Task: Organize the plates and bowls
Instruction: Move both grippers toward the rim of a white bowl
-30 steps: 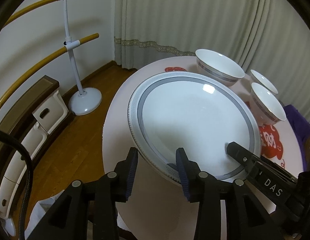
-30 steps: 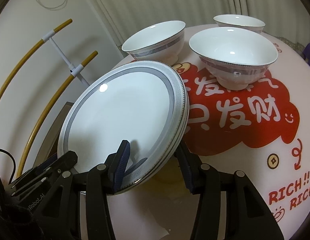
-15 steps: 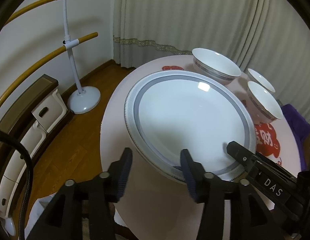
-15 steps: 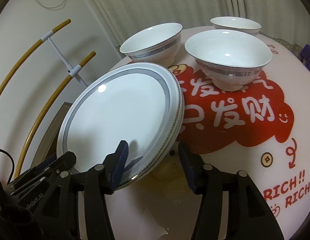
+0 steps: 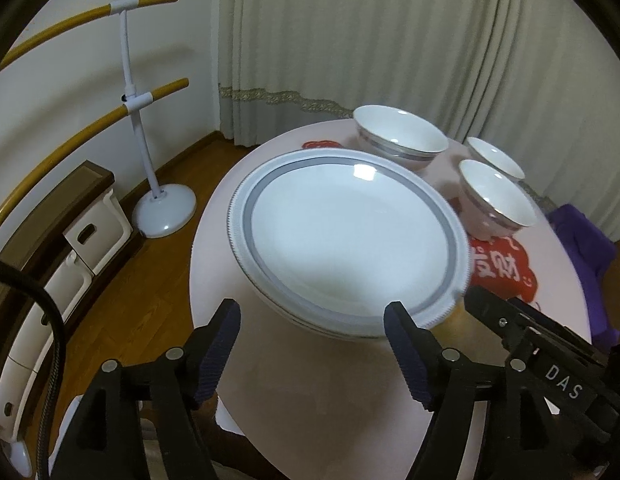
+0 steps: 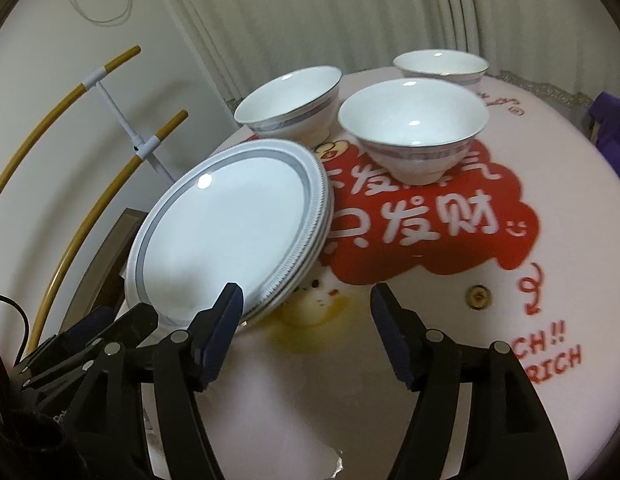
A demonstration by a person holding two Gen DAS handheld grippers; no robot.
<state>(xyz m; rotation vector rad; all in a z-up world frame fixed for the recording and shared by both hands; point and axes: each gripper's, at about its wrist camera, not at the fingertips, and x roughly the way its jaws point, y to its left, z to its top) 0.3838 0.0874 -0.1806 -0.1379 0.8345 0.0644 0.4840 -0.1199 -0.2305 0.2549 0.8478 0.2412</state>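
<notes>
Round pink table (image 5: 310, 380), plate stack (image 5: 346, 236) released.
Left gripper (image 5: 312, 344) and right gripper (image 6: 306, 330) are both opening, empty; three bowls (image 6: 414, 128) stand beyond the stack, nearer the right.

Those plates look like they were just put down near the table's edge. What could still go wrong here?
1. The plate stack sits close to the table edge; a nudge could tip it off.
2. Both tongs, left and right, are opening right beside the rim, so a finger could clip it.
3. Three bowls stand close behind, leaving little room for the next reach.
</notes>
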